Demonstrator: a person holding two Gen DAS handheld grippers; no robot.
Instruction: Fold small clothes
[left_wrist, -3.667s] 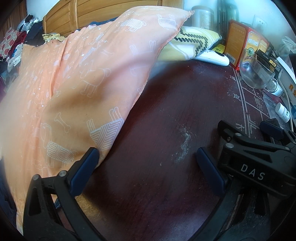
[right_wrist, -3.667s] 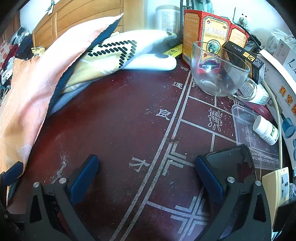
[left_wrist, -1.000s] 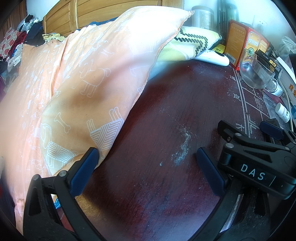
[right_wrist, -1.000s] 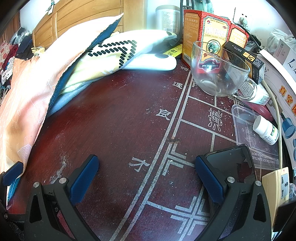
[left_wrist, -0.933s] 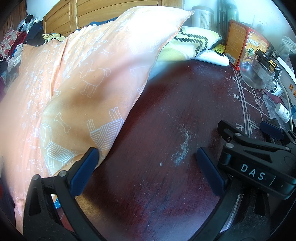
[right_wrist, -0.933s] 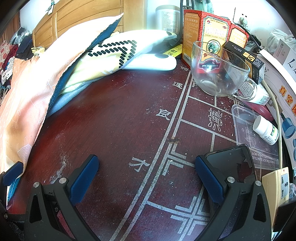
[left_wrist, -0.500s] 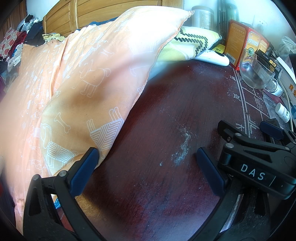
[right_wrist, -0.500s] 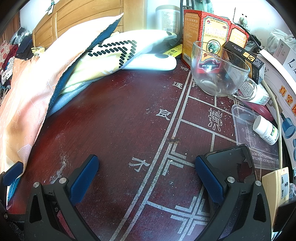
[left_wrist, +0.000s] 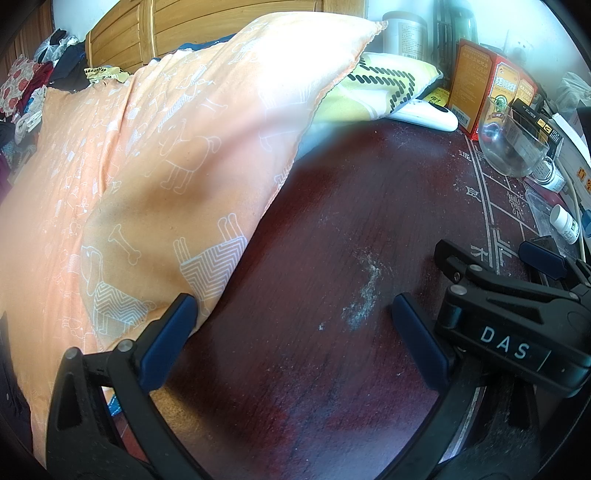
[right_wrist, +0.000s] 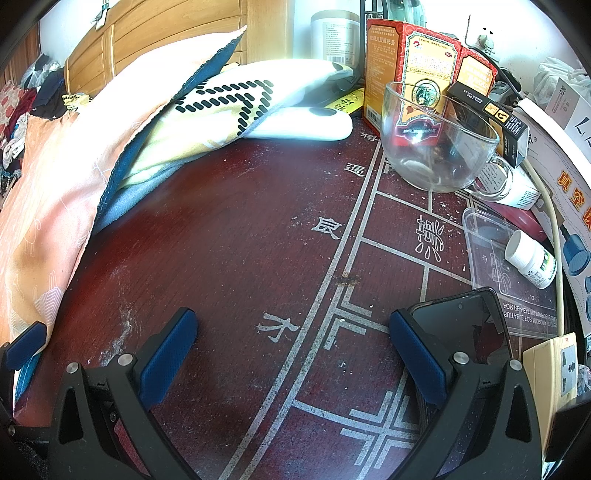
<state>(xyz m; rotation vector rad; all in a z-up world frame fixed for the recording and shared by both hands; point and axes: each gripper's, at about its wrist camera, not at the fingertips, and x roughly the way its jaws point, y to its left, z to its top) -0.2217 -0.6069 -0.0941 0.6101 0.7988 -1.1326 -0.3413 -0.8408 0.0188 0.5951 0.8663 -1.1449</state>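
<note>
My left gripper (left_wrist: 291, 332) is open and empty, low over a dark red wooden table (left_wrist: 351, 229). Its left finger sits against the edge of an orange pillow with white dog prints (left_wrist: 166, 177). My right gripper (right_wrist: 291, 343) is open and empty over the same table (right_wrist: 229, 251), beside the left one; it also shows in the left wrist view (left_wrist: 517, 314). A heap of small clothes (left_wrist: 26, 96) lies far off at the upper left on the bed; it also shows in the right wrist view (right_wrist: 22, 103). No garment lies between either pair of fingers.
A yellow-and-white pillow (right_wrist: 229, 107), a white remote (right_wrist: 306, 127), a glass bowl (right_wrist: 436, 144), red boxes (right_wrist: 410, 70), a pill bottle (right_wrist: 530, 258), a clear lid (right_wrist: 495, 254), a phone (right_wrist: 461, 325) and a socket strip (right_wrist: 554, 373) crowd the table's back and right.
</note>
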